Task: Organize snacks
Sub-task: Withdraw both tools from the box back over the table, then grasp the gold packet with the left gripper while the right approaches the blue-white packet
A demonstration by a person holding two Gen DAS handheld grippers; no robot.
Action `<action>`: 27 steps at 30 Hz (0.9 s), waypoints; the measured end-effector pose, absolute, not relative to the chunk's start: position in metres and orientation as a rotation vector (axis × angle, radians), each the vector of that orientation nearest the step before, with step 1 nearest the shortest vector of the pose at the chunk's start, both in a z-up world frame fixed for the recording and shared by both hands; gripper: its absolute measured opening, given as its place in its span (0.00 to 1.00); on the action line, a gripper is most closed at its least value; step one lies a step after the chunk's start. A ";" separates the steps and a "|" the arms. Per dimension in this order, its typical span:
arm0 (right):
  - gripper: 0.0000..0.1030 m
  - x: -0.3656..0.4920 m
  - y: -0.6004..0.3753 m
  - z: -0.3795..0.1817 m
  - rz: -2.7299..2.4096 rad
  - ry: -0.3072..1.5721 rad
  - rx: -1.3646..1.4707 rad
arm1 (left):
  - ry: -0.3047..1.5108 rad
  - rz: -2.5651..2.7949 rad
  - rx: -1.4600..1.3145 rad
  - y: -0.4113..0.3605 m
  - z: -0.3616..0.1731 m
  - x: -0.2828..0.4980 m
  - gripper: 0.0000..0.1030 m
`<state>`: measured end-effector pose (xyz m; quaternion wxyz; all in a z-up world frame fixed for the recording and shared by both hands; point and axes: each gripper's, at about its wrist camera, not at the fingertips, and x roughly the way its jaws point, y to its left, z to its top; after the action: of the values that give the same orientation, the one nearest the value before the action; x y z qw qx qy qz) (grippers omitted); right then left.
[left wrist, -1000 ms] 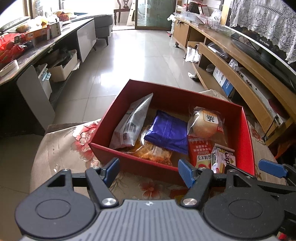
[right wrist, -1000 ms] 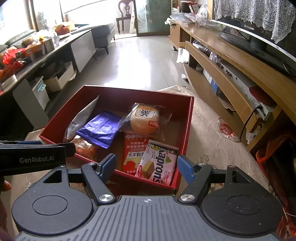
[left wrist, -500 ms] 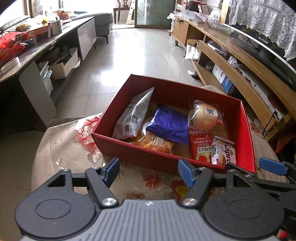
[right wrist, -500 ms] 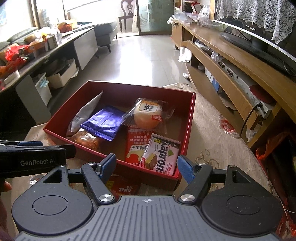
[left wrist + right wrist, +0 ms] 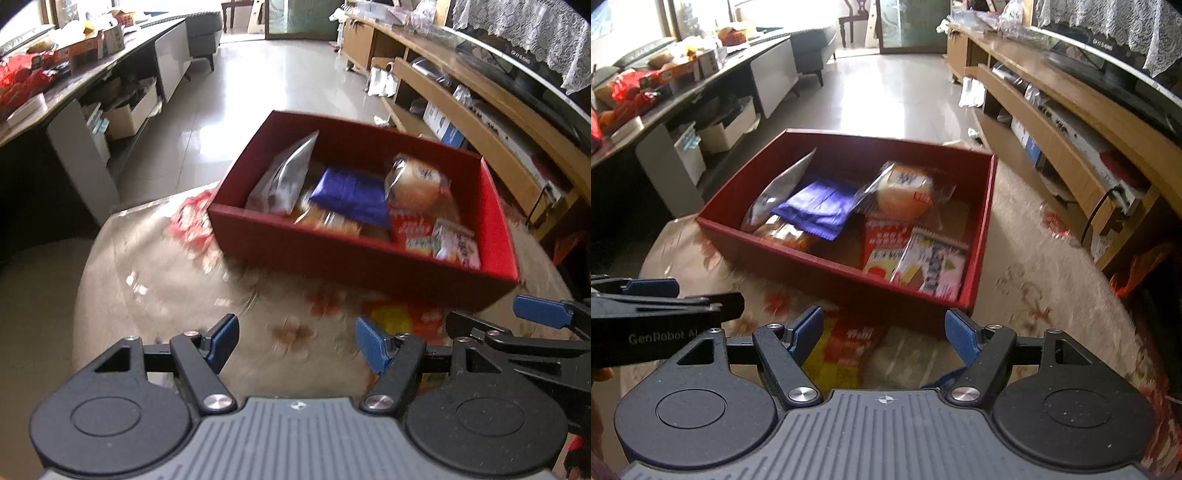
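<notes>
A red box (image 5: 369, 258) (image 5: 849, 284) sits on a floral tablecloth and holds several snacks: a silver bag (image 5: 284, 177), a purple packet (image 5: 351, 195) (image 5: 816, 210), a wrapped bun (image 5: 413, 181) (image 5: 905, 192), a red carton (image 5: 882, 243) and a wafer pack (image 5: 934, 266). A red and yellow snack packet (image 5: 846, 350) (image 5: 402, 317) lies on the cloth in front of the box. My left gripper (image 5: 295, 343) is open and empty, left of that packet. My right gripper (image 5: 886, 332) is open and empty, just above it.
The tablecloth (image 5: 147, 266) covers a round table whose edge falls away at the left. A long wooden TV cabinet (image 5: 1071, 122) runs along the right. A cluttered dark counter (image 5: 55, 74) stands at the left, with tiled floor (image 5: 886, 92) between.
Both grippers have pulled back from the box and risen. The box looks smaller and farther, and the red and yellow packet on the cloth has come into view.
</notes>
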<state>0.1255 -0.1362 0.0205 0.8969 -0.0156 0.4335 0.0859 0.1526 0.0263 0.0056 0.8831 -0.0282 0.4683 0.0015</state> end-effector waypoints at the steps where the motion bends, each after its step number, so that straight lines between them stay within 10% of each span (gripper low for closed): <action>1: 0.76 0.123 -0.134 0.019 0.184 0.906 -0.037 | 0.983 0.009 -0.062 0.029 0.003 0.148 0.68; 27: 0.82 0.060 -0.117 -0.006 0.267 1.025 -0.027 | 1.160 -0.225 0.036 0.042 -0.057 0.079 0.72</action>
<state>0.0602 -0.1171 -0.0063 0.8630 -0.0128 0.4888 0.1272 0.0788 0.0420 -0.0568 0.8304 0.0171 0.5466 -0.1062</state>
